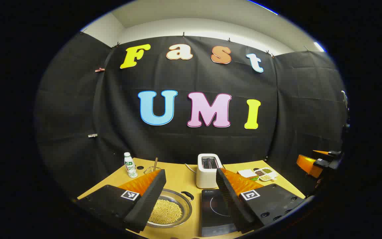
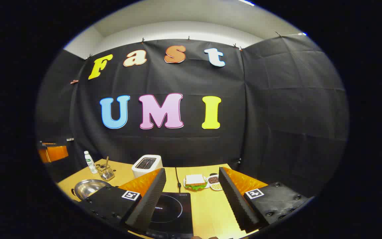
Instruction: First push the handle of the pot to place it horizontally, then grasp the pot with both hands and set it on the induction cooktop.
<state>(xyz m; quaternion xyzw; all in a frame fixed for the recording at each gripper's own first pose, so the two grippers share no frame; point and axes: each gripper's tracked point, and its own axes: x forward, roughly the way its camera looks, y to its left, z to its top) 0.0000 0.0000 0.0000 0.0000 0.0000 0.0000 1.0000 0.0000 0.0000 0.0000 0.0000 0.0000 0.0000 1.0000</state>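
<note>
Both hand-held grippers, left and right, hover with fingers apart above the bench's near edge, where the pot sits beside the induction cooktop; nudge its handle sideways gently first.
</note>
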